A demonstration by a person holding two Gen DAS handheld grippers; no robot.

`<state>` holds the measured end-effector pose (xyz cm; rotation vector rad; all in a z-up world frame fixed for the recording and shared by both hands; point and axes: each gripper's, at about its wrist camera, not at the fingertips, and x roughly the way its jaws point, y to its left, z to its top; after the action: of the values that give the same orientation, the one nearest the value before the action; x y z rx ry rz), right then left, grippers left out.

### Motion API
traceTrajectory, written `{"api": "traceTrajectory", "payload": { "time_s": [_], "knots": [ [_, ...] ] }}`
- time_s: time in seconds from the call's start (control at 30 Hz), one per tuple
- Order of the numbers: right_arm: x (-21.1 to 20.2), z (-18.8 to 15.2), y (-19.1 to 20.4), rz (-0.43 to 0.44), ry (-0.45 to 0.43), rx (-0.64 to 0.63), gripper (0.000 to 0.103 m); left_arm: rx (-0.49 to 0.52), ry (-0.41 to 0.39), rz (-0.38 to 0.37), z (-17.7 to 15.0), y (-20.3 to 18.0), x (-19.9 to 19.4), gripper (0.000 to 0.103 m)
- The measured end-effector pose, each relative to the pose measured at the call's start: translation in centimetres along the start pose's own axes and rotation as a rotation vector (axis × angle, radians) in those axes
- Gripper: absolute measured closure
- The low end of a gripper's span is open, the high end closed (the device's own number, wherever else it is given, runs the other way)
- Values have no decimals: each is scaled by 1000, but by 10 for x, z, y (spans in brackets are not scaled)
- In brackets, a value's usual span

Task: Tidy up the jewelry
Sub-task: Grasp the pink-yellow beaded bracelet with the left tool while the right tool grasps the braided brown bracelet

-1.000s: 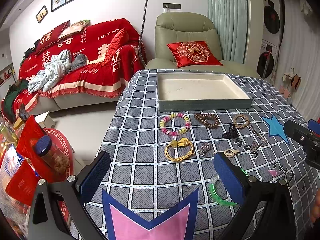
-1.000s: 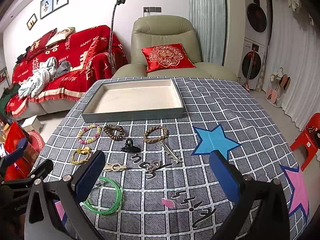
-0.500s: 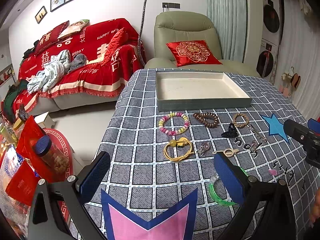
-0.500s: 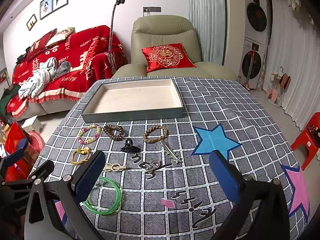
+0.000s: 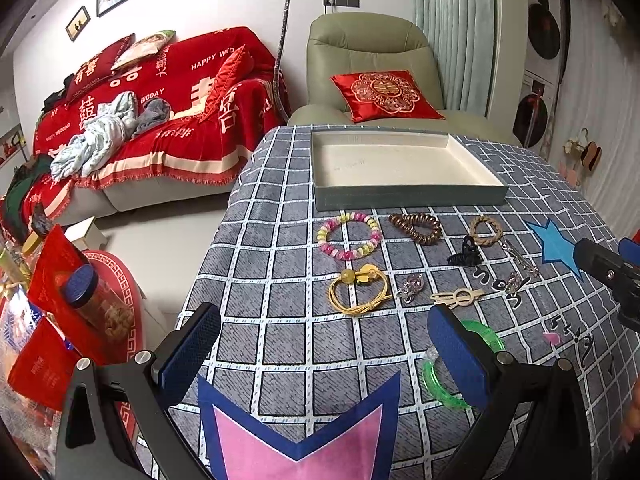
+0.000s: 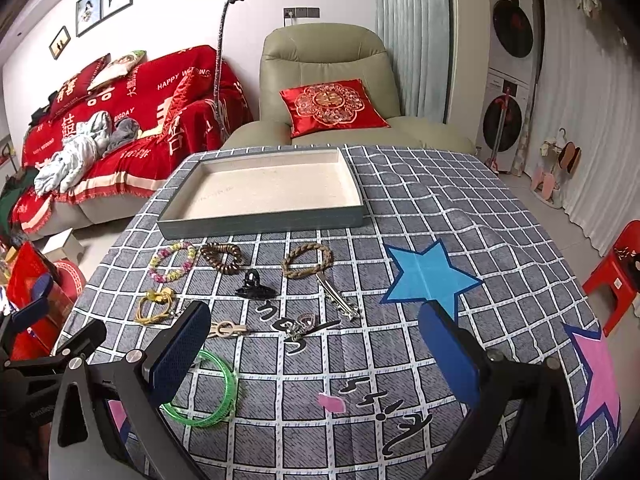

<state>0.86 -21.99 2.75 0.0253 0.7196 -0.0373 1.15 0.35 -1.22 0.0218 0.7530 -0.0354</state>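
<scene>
Both the left gripper (image 5: pixel 324 352) and the right gripper (image 6: pixel 314 344) are hovering spread and empty above the surface (image 6: pixel 420 208). The nearest piece, a translucent green bangle (image 6: pixel 218 394), is lying flat just beside the right gripper; a low, edge-on pinch would probably suit it. The tray (image 6: pixel 260 222) beyond is sitting empty.

Grey checked tablecloth (image 6: pixel 420 208); green bangle (image 6: pixel 216 396); red sofa throw (image 5: pixel 180 112).

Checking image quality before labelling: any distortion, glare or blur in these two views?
Left wrist: strong fisheye bending, dark corners, tray sharp, no glare. Right wrist: same curvature, green bangle crisp, soft even light, faint shadows, no blur.
</scene>
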Motion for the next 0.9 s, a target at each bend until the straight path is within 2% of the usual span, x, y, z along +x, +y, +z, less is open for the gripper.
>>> {"api": "traceTrajectory", "payload": {
  "time_s": [0.2,0.37,0.6,0.83,0.9],
  "knots": [
    [15,-5,-12,-8,62,29,0,-26,42,2,8,11,17,0],
    [34,-5,-24,-14,117,53,0,-47,99,-52,25,22,43,0],
    [70,10,-33,6,197,58,0,-2,161,-122,53,19,85,0],
    [114,30,-44,28,270,121,1,-18,191,-134,73,22,120,0],
    [126,36,-44,30,283,130,4,-21,207,-139,77,23,129,0]
  ]
}}
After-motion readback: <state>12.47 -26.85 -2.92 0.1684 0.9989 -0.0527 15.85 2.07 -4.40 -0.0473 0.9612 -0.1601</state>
